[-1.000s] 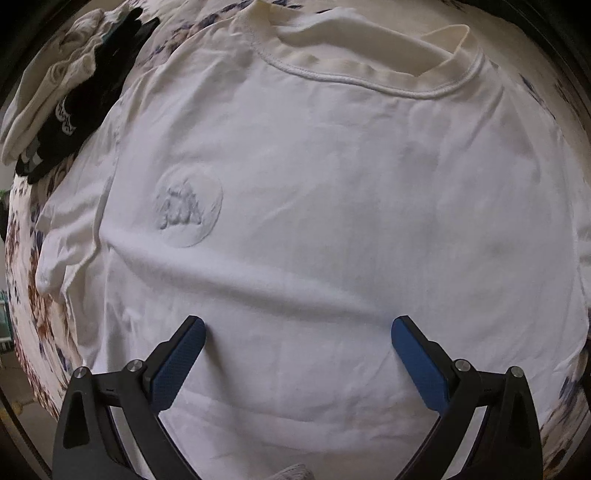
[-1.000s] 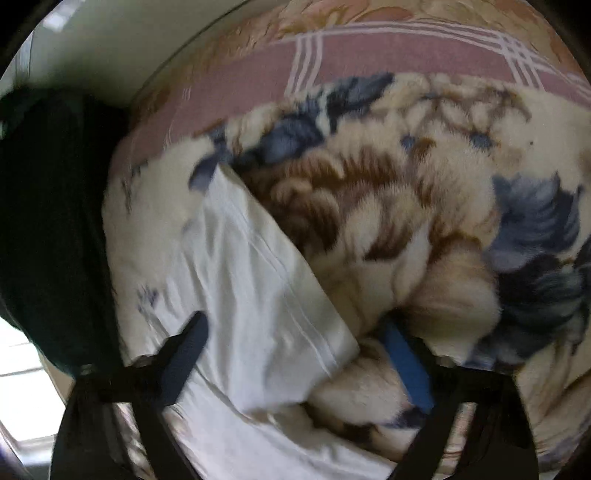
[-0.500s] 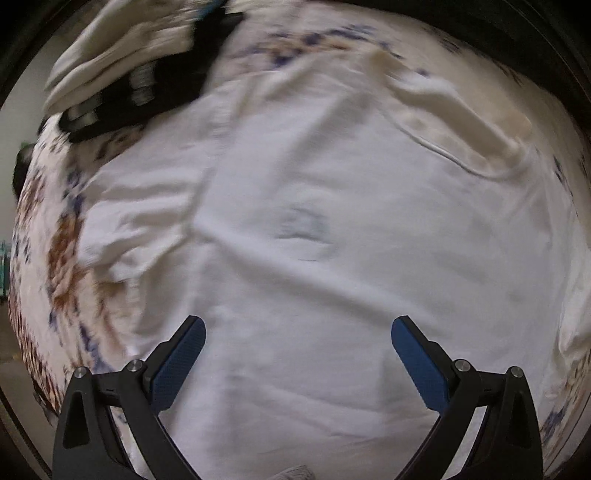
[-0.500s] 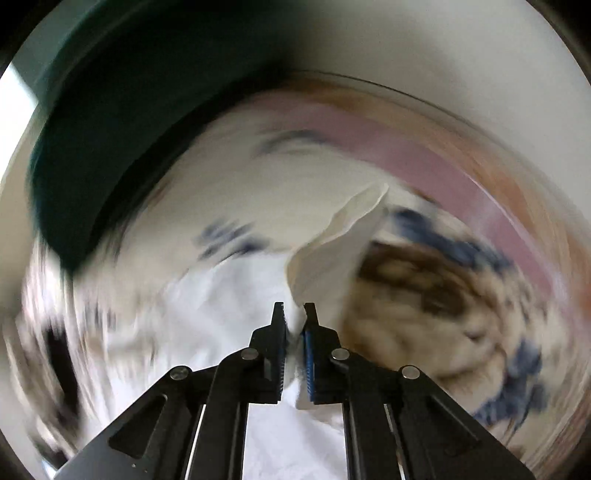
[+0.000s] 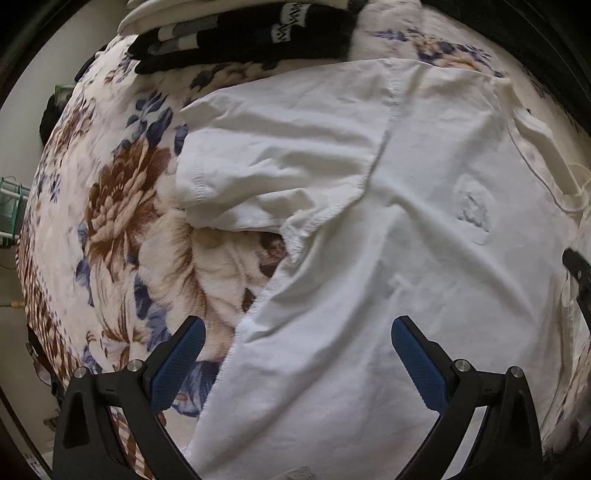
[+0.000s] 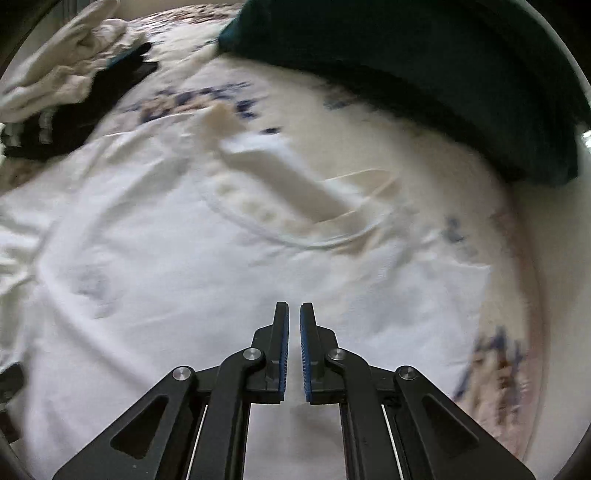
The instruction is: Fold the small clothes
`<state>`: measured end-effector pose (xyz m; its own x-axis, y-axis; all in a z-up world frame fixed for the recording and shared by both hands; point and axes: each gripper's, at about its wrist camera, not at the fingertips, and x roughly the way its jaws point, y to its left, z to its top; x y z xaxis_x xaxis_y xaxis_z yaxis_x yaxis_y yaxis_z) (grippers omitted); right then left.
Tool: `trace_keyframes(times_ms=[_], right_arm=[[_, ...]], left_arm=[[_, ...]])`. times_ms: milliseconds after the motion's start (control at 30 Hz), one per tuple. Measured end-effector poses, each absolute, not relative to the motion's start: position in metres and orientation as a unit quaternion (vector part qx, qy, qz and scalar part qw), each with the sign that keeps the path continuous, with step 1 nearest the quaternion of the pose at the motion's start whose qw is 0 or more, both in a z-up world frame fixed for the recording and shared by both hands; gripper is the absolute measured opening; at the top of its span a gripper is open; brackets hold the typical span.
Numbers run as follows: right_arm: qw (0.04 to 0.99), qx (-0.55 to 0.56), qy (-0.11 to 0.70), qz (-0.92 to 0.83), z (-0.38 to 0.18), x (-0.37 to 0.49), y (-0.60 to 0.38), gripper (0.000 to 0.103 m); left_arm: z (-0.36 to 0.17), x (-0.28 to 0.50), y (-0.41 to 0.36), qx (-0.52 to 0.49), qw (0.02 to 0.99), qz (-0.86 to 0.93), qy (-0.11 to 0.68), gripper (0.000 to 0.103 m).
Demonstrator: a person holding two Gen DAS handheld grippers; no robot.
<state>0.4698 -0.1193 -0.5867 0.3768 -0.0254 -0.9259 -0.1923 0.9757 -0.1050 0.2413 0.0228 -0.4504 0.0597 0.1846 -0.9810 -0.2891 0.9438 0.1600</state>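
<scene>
Left wrist cam looked down from close above, fwd along the wide-set fingers of the left gripper (image 5: 293,354), at the white T-shirt (image 5: 406,258) sleeve side and floral blanket (image 5: 118,206). Right wrist cam sat close above shirt (image 6: 184,258) body, facing fwd past the right gripper (image 6: 294,317) toward collar and dark green pillow (image 6: 424,74); view blurred. Both views shared shirt, blanket, and black-and-cream clothes pile (image 5: 240,33) (image 6: 66,92) at far edge.

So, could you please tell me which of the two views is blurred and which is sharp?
Right wrist view: motion-smeared across the white T-shirt and floral blanket, only the fingers crisp. Left wrist view: sharp, sleeve seams legible, edges bowed by the fisheye.
</scene>
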Motion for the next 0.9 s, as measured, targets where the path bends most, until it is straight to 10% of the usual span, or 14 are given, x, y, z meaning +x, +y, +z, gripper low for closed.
trace_keyframes(times_ms=[167, 467, 533, 600, 900], right_arm=[[0.808, 0.013, 0.587, 0.050, -0.563, 0.475, -0.147, 0.059], [0.777, 0.102, 0.612, -0.103, -0.597, 0.535, -0.217, 0.061], [0.767, 0.080, 0.626, -0.112, -0.613, 0.544, -0.214, 0.052], [0.768, 0.059, 0.627, -0.118, -0.618, 0.547, -0.207, 0.010], [0.795, 0.006, 0.599, -0.093, -0.596, 0.520, -0.154, 0.004]], left_arm=[[-0.430, 0.232, 0.034, -0.019, 0.741, 0.171, 0.649, 0.103], [-0.442, 0.274, -0.008, 0.072, 0.755, 0.193, 0.622, 0.103], [-0.440, 0.281, -0.010, 0.066, 0.761, 0.188, 0.618, 0.103], [-0.438, 0.296, -0.026, 0.062, 0.766, 0.182, 0.614, 0.103], [-0.438, 0.265, 0.007, 0.037, 0.757, 0.172, 0.629, 0.103]])
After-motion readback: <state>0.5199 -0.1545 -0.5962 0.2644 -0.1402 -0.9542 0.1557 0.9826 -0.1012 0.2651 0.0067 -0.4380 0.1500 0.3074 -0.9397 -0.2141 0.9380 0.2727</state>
